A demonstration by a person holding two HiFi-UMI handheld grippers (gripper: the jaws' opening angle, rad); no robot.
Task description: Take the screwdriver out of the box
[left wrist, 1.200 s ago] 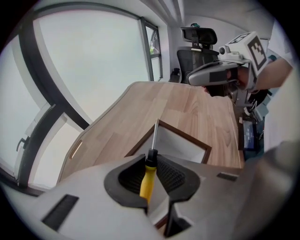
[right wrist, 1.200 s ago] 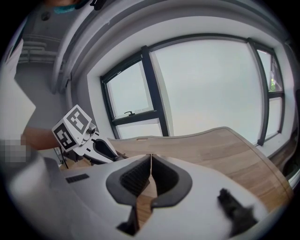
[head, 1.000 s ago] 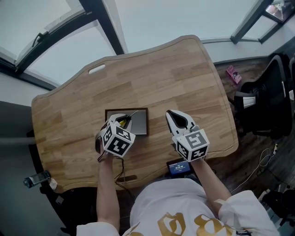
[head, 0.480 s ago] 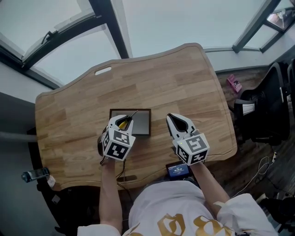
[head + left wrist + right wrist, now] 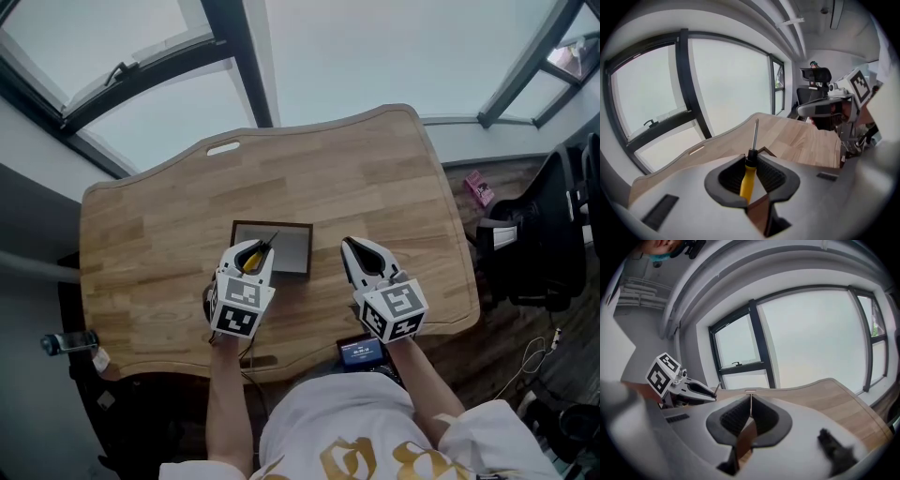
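The jaws of the left gripper (image 5: 249, 254) are clamped on the screwdriver (image 5: 748, 177): yellow handle, black collar, thin metal shaft pointing away. It is held over the left side of the box (image 5: 292, 247) on the desk (image 5: 375, 178). The jaws of the right gripper (image 5: 750, 400) are pressed together, empty.

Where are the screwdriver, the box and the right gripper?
screwdriver (image 5: 748, 178): left gripper view, on its yellow handle.
box (image 5: 292, 249): head view, on its bare grey inside.
right gripper (image 5: 751, 397): right gripper view, where its closed fingertips meet.
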